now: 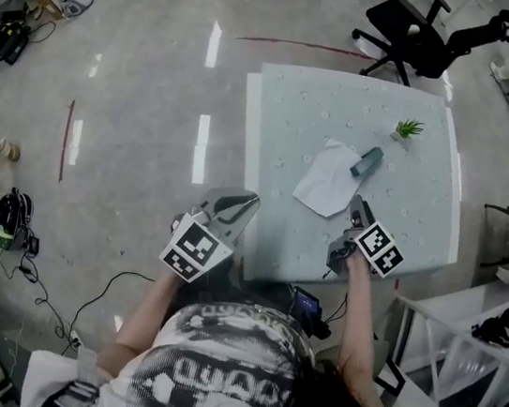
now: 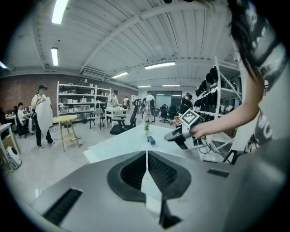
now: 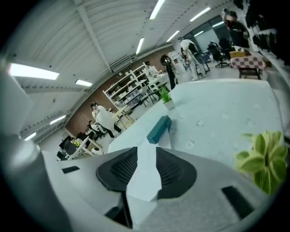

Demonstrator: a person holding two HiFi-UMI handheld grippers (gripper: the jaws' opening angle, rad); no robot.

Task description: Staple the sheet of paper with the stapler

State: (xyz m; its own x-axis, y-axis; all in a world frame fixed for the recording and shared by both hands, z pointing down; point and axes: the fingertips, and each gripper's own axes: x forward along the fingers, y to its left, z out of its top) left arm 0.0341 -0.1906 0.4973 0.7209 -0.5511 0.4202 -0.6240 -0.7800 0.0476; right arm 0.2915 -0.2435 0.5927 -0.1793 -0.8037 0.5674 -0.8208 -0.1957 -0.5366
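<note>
A pale green desk (image 1: 419, 241) stands on a shiny workshop floor. On it lies a white sheet of paper (image 1: 323, 187), with a teal stapler (image 1: 367, 162) at its far corner. The right tongs (image 1: 357, 206) are at the sheet's near edge, parted and gripping nothing. The left tongs (image 1: 242, 207), closed and empty, are by the desk's left edge.

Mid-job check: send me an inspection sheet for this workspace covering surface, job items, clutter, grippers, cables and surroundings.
Surface: pale green square table, holding three things.
Job's things: white sheet of paper lying on it; teal stapler at the sheet's far right edge.
Clutter: small green potted plant.
Grippers: left gripper shut, empty, at the table's near left corner; right gripper open, empty, beside the paper.
Cables: black cable on the floor.
Surroundings: black office chair; white shelving rack.
</note>
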